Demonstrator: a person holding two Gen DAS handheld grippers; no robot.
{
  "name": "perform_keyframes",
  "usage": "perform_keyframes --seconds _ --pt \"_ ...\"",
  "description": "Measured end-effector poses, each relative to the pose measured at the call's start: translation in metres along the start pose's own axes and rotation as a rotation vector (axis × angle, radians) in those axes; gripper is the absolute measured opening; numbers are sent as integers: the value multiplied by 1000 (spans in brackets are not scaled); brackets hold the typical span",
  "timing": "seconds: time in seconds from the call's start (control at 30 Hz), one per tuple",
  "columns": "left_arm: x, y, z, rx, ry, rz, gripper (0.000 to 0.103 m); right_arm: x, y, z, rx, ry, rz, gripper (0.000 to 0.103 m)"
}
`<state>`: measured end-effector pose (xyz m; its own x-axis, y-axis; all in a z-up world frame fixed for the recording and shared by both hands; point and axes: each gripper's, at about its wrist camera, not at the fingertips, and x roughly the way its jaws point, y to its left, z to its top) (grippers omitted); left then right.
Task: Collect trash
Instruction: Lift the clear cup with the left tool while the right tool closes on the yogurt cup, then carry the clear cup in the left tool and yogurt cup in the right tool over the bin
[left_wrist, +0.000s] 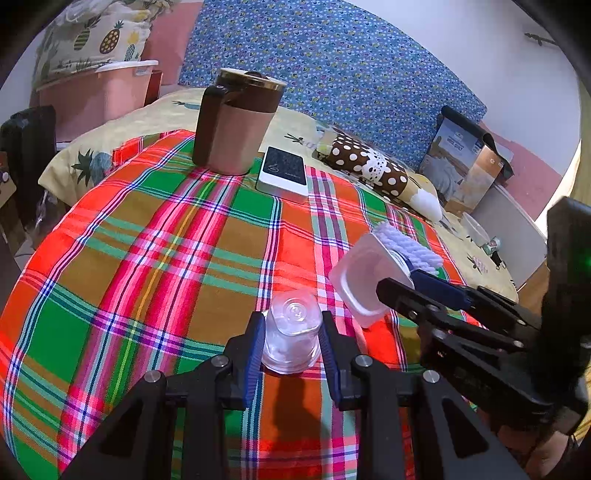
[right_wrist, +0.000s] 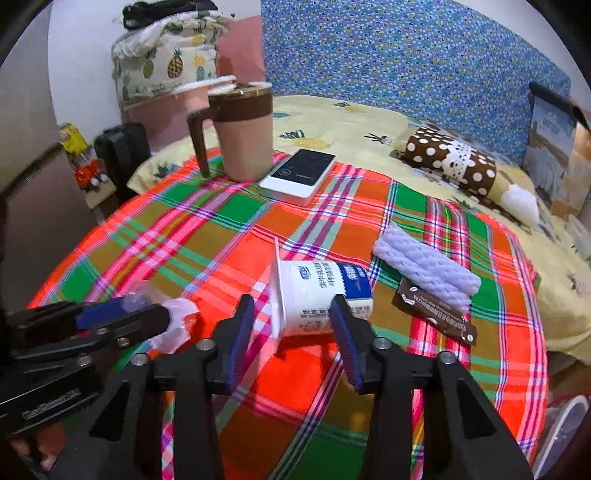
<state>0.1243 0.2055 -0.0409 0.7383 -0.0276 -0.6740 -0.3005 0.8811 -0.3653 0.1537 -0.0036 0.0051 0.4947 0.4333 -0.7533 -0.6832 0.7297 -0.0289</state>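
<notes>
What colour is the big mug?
The mug is beige with a dark brown band and handle, clearest in the right wrist view.

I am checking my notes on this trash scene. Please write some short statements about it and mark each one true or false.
1. The left claw holds a clear plastic cup. True.
2. The yogurt cup stands upright. False: it lies on its side between the right claw fingers.
3. The power bank lies beside the brown mug. True.
4. The brown sachet lies on top of the white knitted cloth. False: it lies beside the cloth, on the plaid tablecloth.
</notes>
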Motion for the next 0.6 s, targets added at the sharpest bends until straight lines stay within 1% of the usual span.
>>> perform_keyframes --seconds 0.03,0.1,0.23,0.43,0.6 --pt "1 1 0 0 2 -2 30 2 0 0 2 8 -11 32" --pt "2 0 0 1 4 -5 30 3 -2 -1 9 15 -27 21" --pt "3 -2 -1 5 7 -10 30 -2 -11 -2 28 11 -51 10" --pt "3 -6 -1 15 9 -3 30 -9 -19 -1 58 -22 -52 9" --pt "1 -14 -2 32 9 -4 30 -24 -23 -6 71 -48 -28 9"
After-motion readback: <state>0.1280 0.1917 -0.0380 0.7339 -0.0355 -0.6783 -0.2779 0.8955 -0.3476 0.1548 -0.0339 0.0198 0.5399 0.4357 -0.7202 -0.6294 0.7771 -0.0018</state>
